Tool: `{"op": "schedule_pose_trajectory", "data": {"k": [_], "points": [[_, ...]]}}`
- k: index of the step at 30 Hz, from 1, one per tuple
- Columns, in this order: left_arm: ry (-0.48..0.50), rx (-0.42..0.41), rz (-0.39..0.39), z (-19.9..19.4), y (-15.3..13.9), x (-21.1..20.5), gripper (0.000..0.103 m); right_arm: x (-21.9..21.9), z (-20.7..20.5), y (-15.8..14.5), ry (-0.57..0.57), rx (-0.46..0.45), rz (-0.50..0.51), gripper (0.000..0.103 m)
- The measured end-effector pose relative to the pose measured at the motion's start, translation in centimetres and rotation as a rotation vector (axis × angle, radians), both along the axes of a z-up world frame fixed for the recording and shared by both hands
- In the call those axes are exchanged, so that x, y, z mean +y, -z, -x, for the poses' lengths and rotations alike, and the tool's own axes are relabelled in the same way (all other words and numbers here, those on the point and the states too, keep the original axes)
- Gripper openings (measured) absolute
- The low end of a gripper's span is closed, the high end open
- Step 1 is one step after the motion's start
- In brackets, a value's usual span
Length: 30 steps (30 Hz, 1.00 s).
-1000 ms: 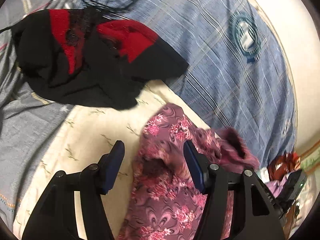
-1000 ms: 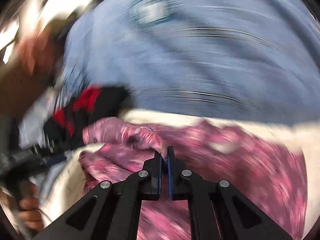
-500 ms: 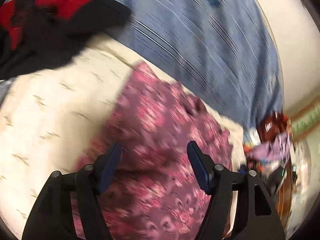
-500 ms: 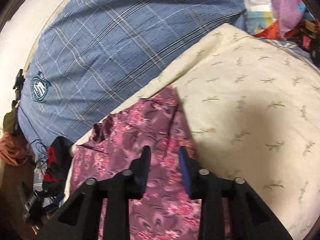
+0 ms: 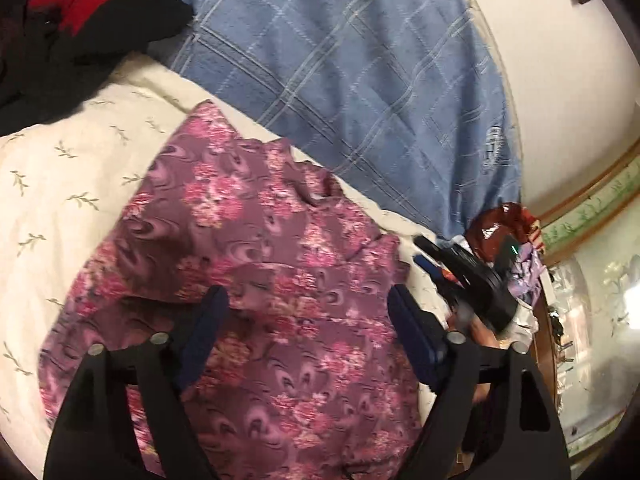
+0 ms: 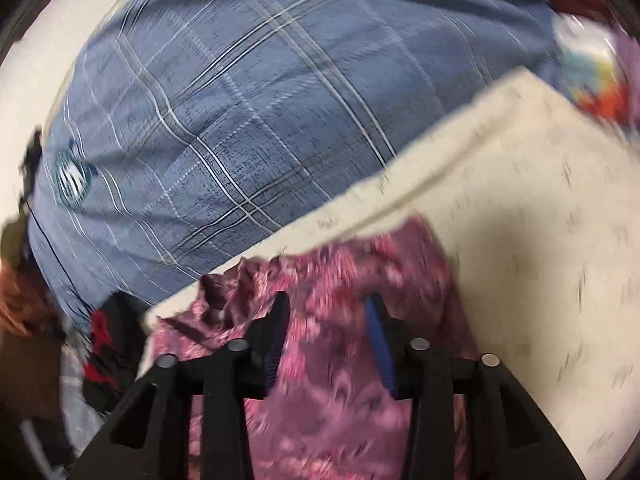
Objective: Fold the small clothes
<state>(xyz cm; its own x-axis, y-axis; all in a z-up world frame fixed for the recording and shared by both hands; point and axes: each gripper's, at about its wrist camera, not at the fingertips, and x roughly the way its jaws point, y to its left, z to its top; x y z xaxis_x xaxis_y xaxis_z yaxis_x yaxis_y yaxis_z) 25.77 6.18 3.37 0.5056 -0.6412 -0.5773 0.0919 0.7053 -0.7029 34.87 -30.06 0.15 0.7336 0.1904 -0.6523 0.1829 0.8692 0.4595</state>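
Observation:
A purple garment with pink flowers lies spread on a cream leaf-print cloth. My left gripper hovers open over its near part, holding nothing. In the right wrist view the same garment lies below my right gripper, which is open and empty above its upper edge. The right gripper also shows in the left wrist view at the garment's right side. The right view is blurred.
A black and red garment lies at the far left, also in the right wrist view. A blue plaid blanket covers the bed behind. Mixed clothes pile at the right by a wall.
My right gripper let go of the purple garment and opened. The garment went from bunched to lying spread out. My left gripper moved right over it, still open.

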Motion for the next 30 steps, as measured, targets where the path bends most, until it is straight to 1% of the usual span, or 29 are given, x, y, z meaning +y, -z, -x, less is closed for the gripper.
{"op": "schedule_pose_trajectory", "data": {"k": [3,4,6,8,9,10,11,12,13,14,15,16,17,18,19,21,23,24,25,27,28,29,30], "points": [[0.010,0.020,0.031,-0.4,0.3,0.0,0.083,-0.2,-2.7,-0.7,-0.013,0.009,0.105,0.051],[0.006,0.025,0.044,-0.5,0.4,0.0,0.083,-0.2,-4.3,-0.3,-0.057,0.043,0.119,0.056],[0.012,0.014,0.076,-0.4,0.0,0.2,0.083,-0.1,-5.7,0.4,-0.097,0.096,0.127,0.057],[0.025,-0.018,0.093,0.0,-0.7,0.1,0.083,0.7,-6.9,1.1,-0.176,0.136,0.160,0.056],[0.037,-0.040,0.090,0.2,-1.2,0.0,0.083,1.3,-7.3,1.4,-0.210,0.156,0.194,0.051],[0.039,-0.057,0.077,0.3,-1.5,-0.2,0.083,1.7,-7.0,1.5,-0.228,0.169,0.230,0.039],[0.030,-0.079,0.050,0.4,-2.0,-0.2,0.083,2.5,-6.8,1.3,-0.250,0.175,0.316,0.005],[0.021,-0.092,0.034,0.5,-2.1,-0.1,0.083,2.8,-6.6,1.0,-0.264,0.165,0.336,0.005],[0.007,-0.099,0.020,0.4,-2.2,0.1,0.083,2.9,-5.2,-0.2,-0.280,0.095,0.339,0.005],[-0.009,-0.092,0.016,0.2,-2.0,0.5,0.083,2.8,-3.9,-1.2,-0.287,0.038,0.321,0.005],[-0.020,-0.082,0.019,0.0,-1.7,0.8,0.083,2.4,-1.9,-2.5,-0.293,-0.036,0.272,0.005],[-0.033,-0.061,0.023,-0.4,-1.2,1.2,0.083,2.2,-0.6,-3.2,-0.298,-0.077,0.242,0.005],[-0.048,-0.032,0.022,-0.9,-0.5,1.7,0.083,1.7,1.8,-3.9,-0.306,-0.136,0.206,0.005],[-0.059,-0.013,0.019,-1.4,0.1,1.9,0.083,1.3,3.7,-4.1,-0.307,-0.164,0.190,0.005],[-0.074,0.008,0.015,-1.7,0.7,2.2,0.083,0.7,6.1,-3.8,-0.302,-0.164,0.173,0.005],[-0.095,0.041,-0.002,-2.1,1.6,2.7,0.083,0.0,9.3,-2.0,-0.287,-0.116,0.161,0.005],[-0.119,0.070,-0.023,-2.2,2.2,3.0,0.083,-0.8,11.6,0.3,-0.267,-0.030,0.167,0.007],[-0.124,0.088,-0.015,-2.1,2.5,3.1,0.083,-1.4,12.6,1.1,-0.265,0.008,0.157,0.010],[-0.123,0.110,-0.005,-2.0,2.7,3.2,0.083,-2.0,14.2,2.0,-0.256,0.055,0.151,0.010],[-0.106,0.154,0.030,-1.8,3.0,3.0,0.083,-2.8,15.9,2.2,-0.238,0.069,0.142,0.011],[-0.100,0.168,0.039,-1.6,3.1,2.8,0.083,-3.4,16.8,1.7,-0.221,0.053,0.127,0.011],[-0.090,0.183,0.044,-1.2,3.1,2.4,0.083,-3.7,17.0,1.2,-0.206,0.038,0.106,0.015],[-0.081,0.194,0.044,-0.9,3.1,2.2,0.083,-4.0,17.3,0.8,-0.193,0.024,0.069,0.024]]}}
